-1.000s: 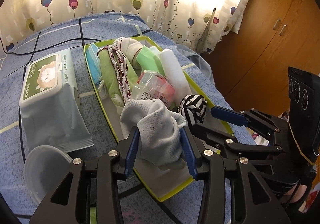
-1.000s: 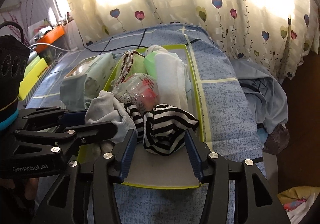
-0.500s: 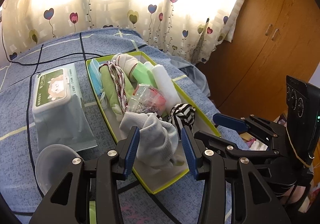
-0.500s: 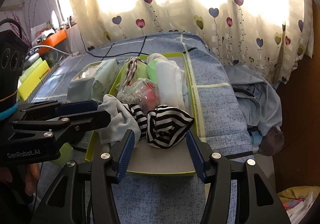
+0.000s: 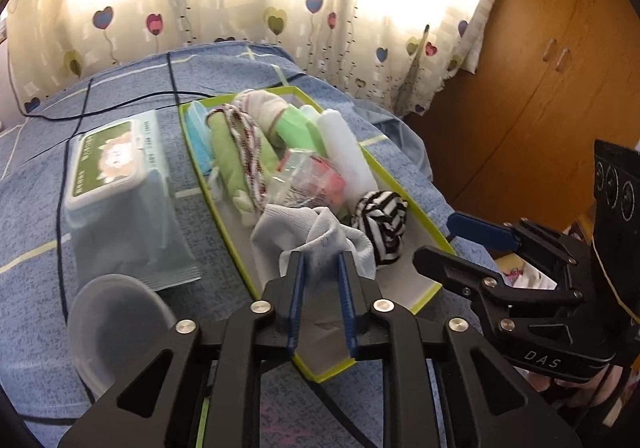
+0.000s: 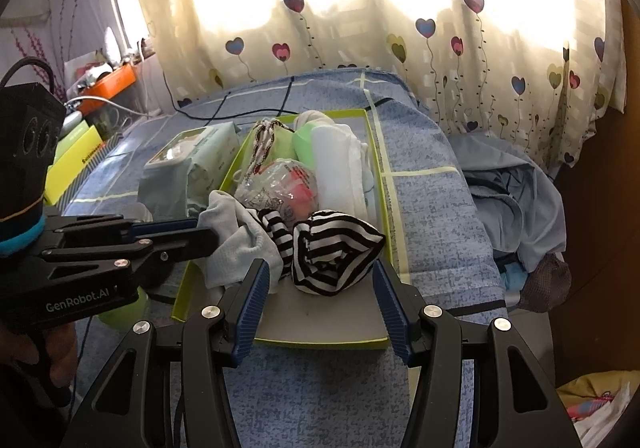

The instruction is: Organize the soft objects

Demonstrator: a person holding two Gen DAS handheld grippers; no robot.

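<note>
Your left hand-held gripper [image 5: 320, 268] is closing, pads pinching the grey sock [image 5: 308, 236]; its lower part is hidden. Right hand-held gripper [image 6: 318, 280] sits spread round the striped sock [image 6: 336, 252], w/o touching.

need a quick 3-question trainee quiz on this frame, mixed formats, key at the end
1. True or false: the wipes pack lies inside the green-edged tray.
2. Which item does the left claw have between its fingers? A) striped sock B) grey sock C) white roll
3. Fill in: the right claw stands ____ around the striped sock, pads clear of it.

Key
1. False: it lies on the blue bedcover, beside the tray.
2. B: the jaws are closing on it.
3. open
</note>
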